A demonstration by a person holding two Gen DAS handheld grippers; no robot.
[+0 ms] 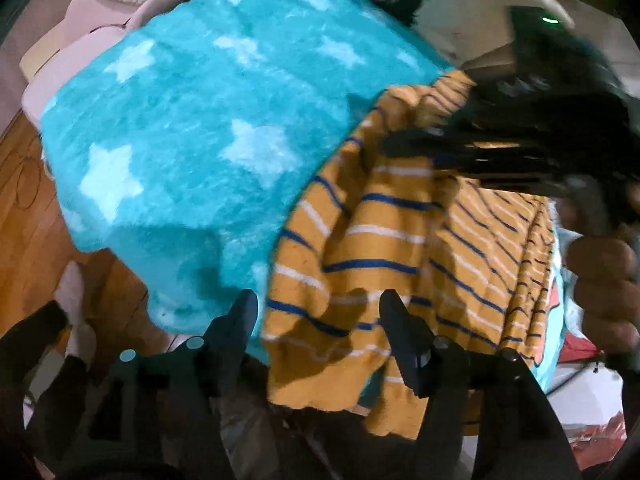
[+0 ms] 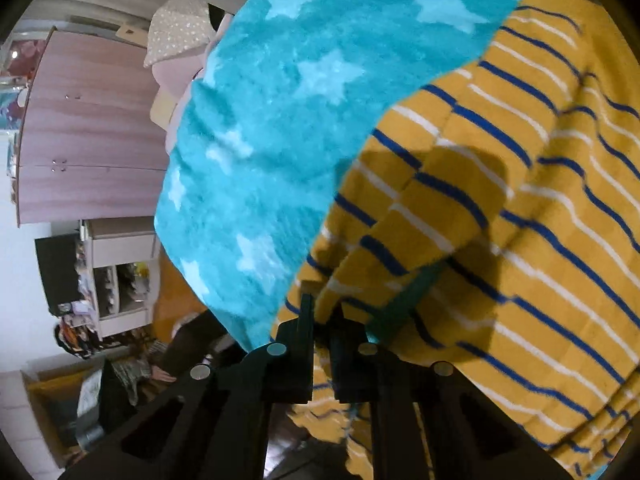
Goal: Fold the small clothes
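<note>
The left gripper [image 1: 318,312] has its jaws wide apart. The right gripper [image 2: 322,312] has its jaws pinched together.

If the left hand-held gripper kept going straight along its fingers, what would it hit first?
Most likely the yellow striped garment: the open left hand-held gripper has that cloth's lower edge between its fingertips. The teal star blanket lies just left of that line. Depth is unclear.

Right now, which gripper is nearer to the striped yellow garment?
Right. The right gripper is shut on the striped yellow garment at its edge. The left gripper is open, its fingers just in front of the cloth.
</note>
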